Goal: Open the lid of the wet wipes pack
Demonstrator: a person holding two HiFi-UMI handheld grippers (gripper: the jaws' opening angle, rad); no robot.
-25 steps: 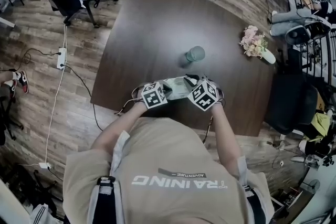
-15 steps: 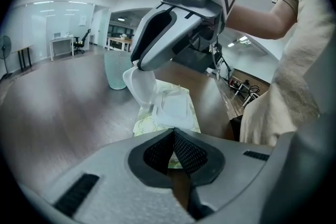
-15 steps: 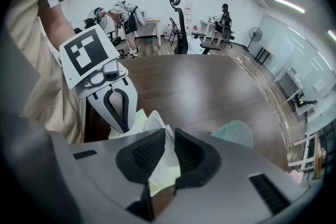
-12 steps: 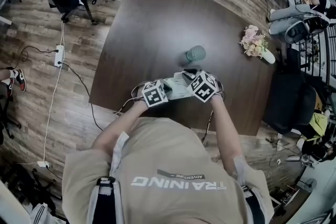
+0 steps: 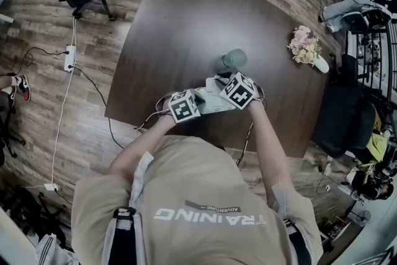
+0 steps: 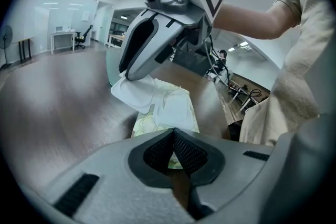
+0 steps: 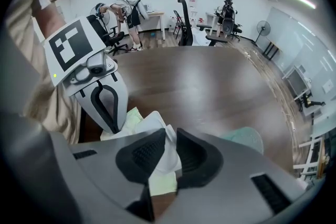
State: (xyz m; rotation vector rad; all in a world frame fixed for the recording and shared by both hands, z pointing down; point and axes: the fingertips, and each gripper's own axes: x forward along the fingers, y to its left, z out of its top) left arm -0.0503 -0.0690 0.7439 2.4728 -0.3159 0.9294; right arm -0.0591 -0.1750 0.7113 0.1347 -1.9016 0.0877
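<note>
my right gripper [image 7: 170,139] is clamped on the white lid [image 7: 156,122], lifting its free edge off the wet wipes pack [image 6: 170,107]. the pack lies on the table [image 5: 186,22] near my edge. my left gripper [image 6: 173,136] looks pinched shut on the pack's near end. the pack's long axis runs from left gripper to right, so i judge the peel goes along it. from the head view both grips are covered, and i can't see the lid's hinge.
</note>
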